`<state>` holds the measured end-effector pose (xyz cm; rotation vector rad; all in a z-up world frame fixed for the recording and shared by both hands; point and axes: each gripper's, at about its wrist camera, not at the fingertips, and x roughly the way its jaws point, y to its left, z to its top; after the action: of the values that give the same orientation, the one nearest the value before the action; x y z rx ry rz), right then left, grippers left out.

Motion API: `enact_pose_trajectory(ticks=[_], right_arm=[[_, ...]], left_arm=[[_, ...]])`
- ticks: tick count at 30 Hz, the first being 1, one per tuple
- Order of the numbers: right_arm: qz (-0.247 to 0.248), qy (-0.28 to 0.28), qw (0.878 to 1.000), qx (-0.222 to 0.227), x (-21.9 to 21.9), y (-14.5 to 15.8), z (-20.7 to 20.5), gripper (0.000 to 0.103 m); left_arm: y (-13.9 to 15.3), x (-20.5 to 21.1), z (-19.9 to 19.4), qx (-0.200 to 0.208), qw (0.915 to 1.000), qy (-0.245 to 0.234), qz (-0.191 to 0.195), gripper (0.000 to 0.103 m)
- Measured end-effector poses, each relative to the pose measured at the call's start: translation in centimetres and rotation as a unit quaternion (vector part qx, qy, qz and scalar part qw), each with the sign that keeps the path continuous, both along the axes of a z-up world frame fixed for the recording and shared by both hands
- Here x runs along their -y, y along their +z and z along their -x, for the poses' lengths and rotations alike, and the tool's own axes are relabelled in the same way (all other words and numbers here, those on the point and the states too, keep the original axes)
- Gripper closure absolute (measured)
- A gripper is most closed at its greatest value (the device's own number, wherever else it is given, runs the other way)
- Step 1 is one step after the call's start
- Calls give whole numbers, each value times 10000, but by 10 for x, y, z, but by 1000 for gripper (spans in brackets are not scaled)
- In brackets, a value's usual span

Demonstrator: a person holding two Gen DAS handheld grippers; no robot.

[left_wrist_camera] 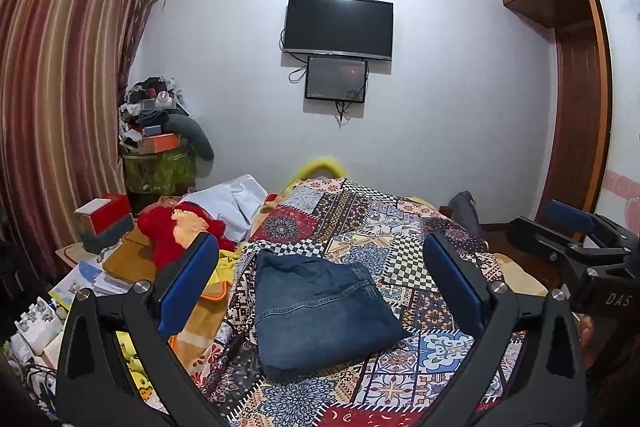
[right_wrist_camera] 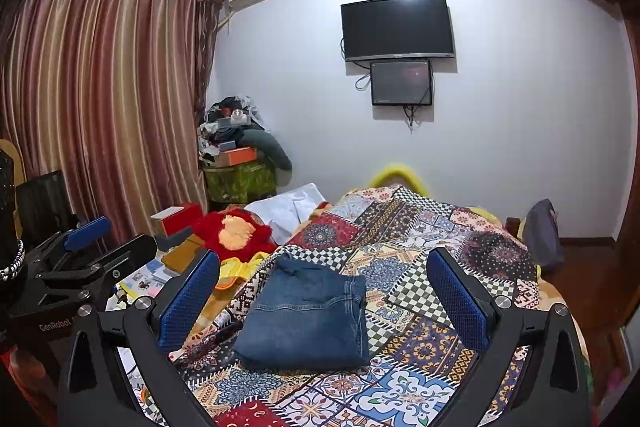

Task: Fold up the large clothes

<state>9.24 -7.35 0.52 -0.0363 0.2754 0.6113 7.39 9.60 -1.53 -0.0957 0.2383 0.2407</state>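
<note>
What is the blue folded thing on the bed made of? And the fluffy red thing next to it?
The folded blue thing looks like denim: faded blue weave with stitched seams, probably jeans. The red thing looks like plush, shaggy fibres with an orange patch; maybe a soft toy or blanket. The bedcover under the denim seems a thin printed cloth, smooth and matte.

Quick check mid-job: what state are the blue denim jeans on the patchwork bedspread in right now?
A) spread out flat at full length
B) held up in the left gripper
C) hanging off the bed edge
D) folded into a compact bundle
D: the blue denim jeans lie folded in a compact bundle on the patchwork bedspread, and both the left gripper and right gripper are open and hold nothing.
</note>
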Motion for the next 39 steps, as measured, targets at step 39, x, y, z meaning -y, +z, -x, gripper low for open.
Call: enact_pose_trajectory(ticks=[39], right_arm=[[-126,-66,9998,-145,5,3,-6,0]], left_arm=[[-2,-3,-5,-104,9995,-258,151,0]])
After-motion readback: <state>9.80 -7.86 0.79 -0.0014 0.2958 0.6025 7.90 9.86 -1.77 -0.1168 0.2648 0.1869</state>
